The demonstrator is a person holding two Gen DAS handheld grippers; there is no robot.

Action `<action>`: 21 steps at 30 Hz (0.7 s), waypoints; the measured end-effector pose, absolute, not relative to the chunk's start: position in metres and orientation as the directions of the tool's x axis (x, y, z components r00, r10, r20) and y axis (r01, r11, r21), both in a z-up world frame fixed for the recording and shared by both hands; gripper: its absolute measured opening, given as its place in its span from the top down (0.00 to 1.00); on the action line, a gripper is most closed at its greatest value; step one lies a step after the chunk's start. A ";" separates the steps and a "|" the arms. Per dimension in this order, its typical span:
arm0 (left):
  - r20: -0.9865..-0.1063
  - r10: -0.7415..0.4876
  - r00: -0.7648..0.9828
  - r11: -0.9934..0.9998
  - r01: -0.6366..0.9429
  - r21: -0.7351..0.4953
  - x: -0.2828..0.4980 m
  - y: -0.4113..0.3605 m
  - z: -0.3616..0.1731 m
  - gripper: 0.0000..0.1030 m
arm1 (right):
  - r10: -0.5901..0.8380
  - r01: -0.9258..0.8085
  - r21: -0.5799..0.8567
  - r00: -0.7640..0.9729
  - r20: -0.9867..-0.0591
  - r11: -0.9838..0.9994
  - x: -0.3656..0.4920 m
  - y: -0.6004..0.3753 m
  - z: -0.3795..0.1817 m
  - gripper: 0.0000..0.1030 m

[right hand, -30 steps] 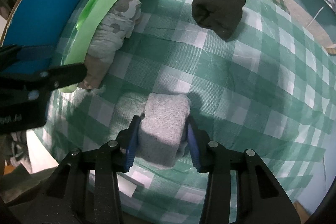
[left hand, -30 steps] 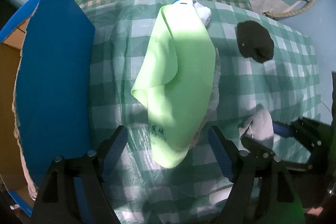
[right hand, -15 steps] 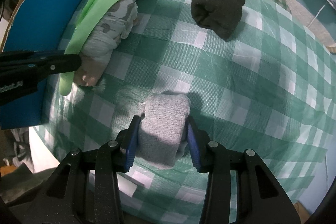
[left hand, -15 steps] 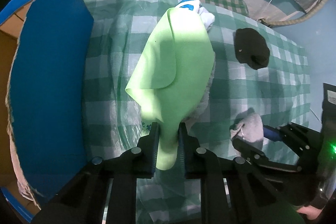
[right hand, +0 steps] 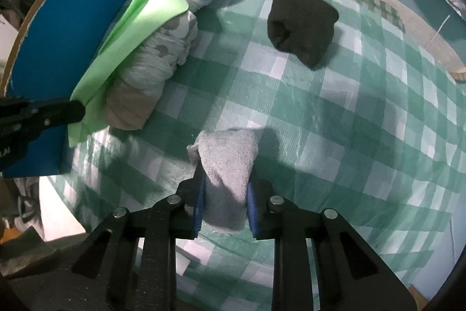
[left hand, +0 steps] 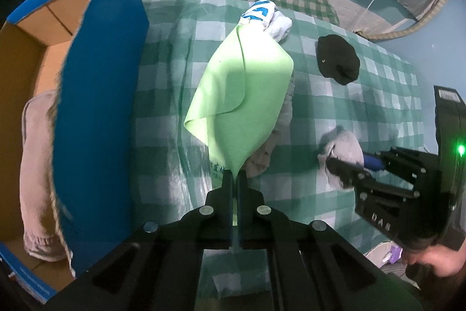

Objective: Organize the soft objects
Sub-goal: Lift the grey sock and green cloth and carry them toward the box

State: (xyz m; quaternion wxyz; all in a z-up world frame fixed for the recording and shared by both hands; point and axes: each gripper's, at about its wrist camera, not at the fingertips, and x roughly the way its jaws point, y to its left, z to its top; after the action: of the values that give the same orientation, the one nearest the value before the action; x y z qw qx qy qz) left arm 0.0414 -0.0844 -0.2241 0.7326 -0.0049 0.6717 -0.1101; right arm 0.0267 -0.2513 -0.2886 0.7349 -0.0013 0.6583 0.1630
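- The left gripper (left hand: 235, 179) is seen with its fingers clamped on the lower tip of a lime-green cloth (left hand: 241, 104), draped over rolled pale garments (right hand: 154, 63) on the checked worktop (right hand: 335, 112).
- The right gripper (right hand: 224, 206) is closed on a grey folded sock (right hand: 230, 165).
- A black sock bundle (right hand: 303, 19) lies apart.
- A blue cardboard box (left hand: 96, 95) stands at left.

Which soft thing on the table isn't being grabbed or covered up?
The black bundle. It lies alone on the checked cloth; the grey one and green cloth are gripped, and the pale rolls lie under the green.
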 end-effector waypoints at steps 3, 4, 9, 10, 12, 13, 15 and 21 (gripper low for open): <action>-0.984 -0.157 0.085 0.976 0.164 -0.142 0.034 -0.085 -0.218 0.98 | 0.238 -0.254 0.209 0.087 -0.967 0.944 0.026 -0.250 -0.284 0.79; -0.985 -0.148 0.087 0.977 0.170 -0.132 0.031 -0.084 -0.215 0.98 | 0.233 -0.256 0.204 0.089 -0.968 0.945 0.026 -0.250 -0.283 0.79; -0.988 -0.101 0.118 0.978 0.194 -0.077 0.019 -0.083 -0.203 0.98 | 0.221 -0.253 0.190 0.101 -0.970 0.949 0.020 -0.249 -0.273 0.79; -0.988 -0.089 0.128 0.977 0.202 -0.062 0.016 -0.082 -0.200 0.98 | 0.218 -0.247 0.187 0.101 -0.971 0.951 0.021 -0.249 -0.271 0.79; -0.987 -0.078 0.142 0.977 0.206 -0.048 0.013 -0.080 -0.196 0.98 | 0.214 -0.246 0.182 0.106 -0.971 0.952 0.020 -0.249 -0.266 0.79; -0.986 -0.081 0.146 0.977 0.207 -0.050 0.012 -0.079 -0.194 0.98 | 0.213 -0.248 0.181 0.110 -0.971 0.952 0.020 -0.249 -0.263 0.79; -0.983 -0.086 0.163 0.977 0.206 -0.052 0.009 -0.077 -0.189 0.98 | 0.212 -0.250 0.177 0.120 -0.970 0.952 0.019 -0.248 -0.259 0.79; -0.974 -0.082 0.212 0.979 0.201 -0.039 0.004 -0.071 -0.170 0.98 | 0.216 -0.257 0.171 0.159 -0.963 0.951 0.015 -0.244 -0.237 0.79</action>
State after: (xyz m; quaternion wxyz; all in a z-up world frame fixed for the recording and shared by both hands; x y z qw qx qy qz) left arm 0.0041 -0.0709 -0.1699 0.7768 0.0481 0.6212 -0.0911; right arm 0.0151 -0.2437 -0.2367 0.7611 -0.0163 0.6296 0.1553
